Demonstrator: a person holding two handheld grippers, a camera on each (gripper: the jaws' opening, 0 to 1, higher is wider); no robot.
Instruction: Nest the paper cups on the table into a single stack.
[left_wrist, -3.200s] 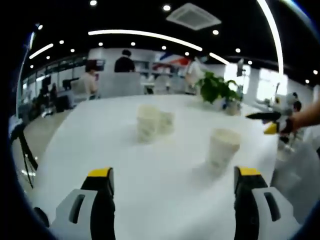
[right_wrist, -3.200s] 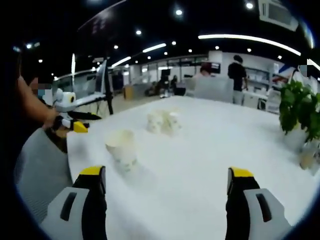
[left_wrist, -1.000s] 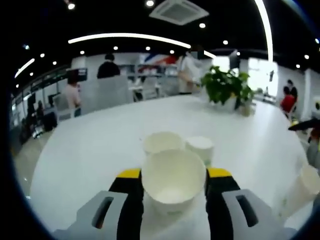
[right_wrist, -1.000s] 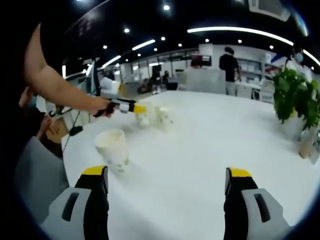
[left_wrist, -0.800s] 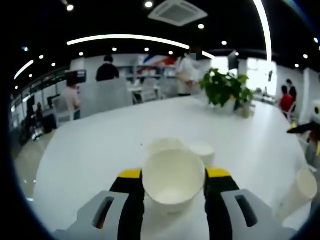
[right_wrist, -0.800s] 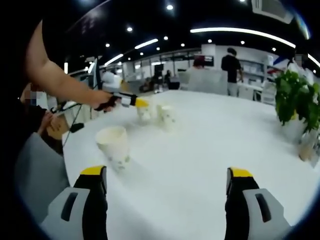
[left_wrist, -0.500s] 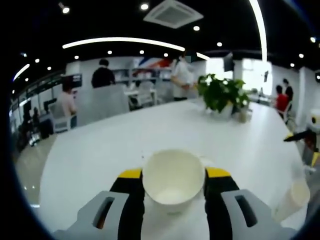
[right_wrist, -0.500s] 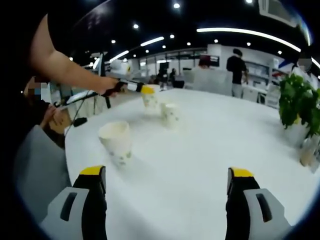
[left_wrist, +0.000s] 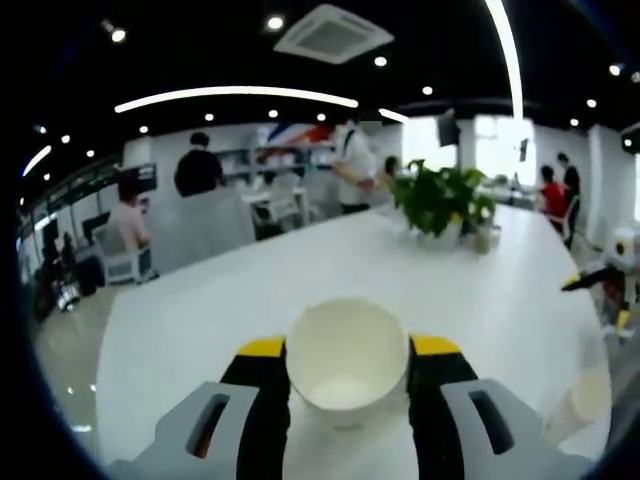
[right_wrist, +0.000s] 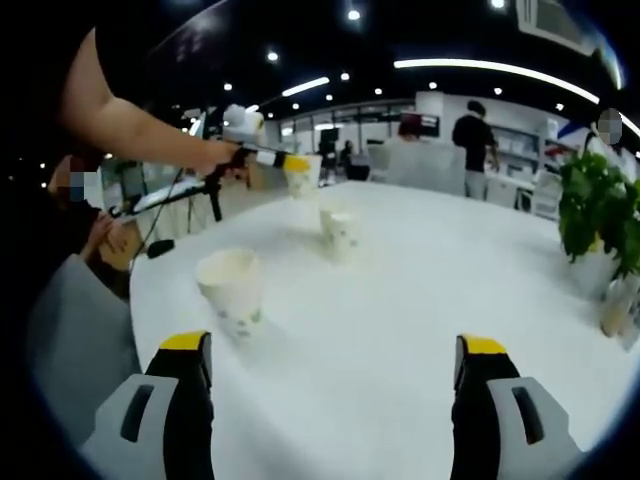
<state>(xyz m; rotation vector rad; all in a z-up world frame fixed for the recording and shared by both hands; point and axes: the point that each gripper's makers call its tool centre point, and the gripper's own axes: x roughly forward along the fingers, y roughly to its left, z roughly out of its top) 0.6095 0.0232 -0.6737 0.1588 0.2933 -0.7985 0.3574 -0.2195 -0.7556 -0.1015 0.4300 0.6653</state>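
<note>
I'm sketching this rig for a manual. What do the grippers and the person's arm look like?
The left gripper and right gripper have light-grey bodies with slotted sides, black jaws and yellow tips. The person's arm is bare, with no sleeve over it.

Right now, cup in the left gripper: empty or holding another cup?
Empty. Left gripper view looks into the paper cup between the left gripper jaws: bare white interior.

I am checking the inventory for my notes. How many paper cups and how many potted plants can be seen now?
Paper cups: 3 - held cup, far cup, near cup
Potted plants: 1 - plant
Total: 4
</note>
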